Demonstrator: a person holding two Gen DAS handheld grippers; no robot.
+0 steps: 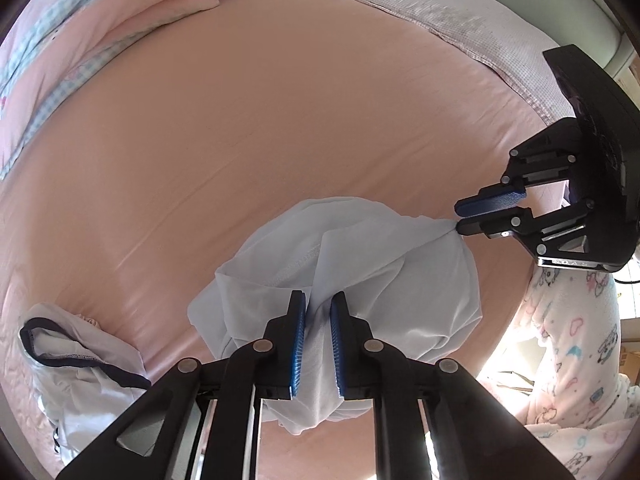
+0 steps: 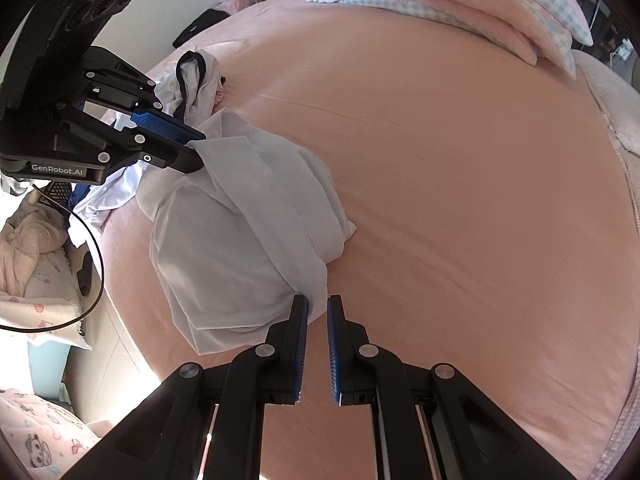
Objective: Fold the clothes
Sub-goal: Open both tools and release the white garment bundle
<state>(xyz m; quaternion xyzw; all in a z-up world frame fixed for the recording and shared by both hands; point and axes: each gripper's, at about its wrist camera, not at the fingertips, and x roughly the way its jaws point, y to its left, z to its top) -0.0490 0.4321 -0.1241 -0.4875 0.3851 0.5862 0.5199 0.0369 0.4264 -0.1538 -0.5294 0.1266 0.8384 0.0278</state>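
A crumpled white garment (image 1: 360,280) lies on the pink bed (image 1: 260,120). The left gripper (image 1: 318,304) pinches its near edge; the right gripper (image 2: 317,306) seems clamped on the far corner, fabric between its fingers.

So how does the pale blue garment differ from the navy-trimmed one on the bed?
The pale blue garment is plain and pinched by both the left gripper and right gripper; the navy-trimmed garment has dark edging and lies untouched, off to the side. Both are crumpled, unfolded, on the pink sheet.

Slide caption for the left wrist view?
Both claws, left and right, pinch a crumpled pale-blue garment over the pink bedsheet.
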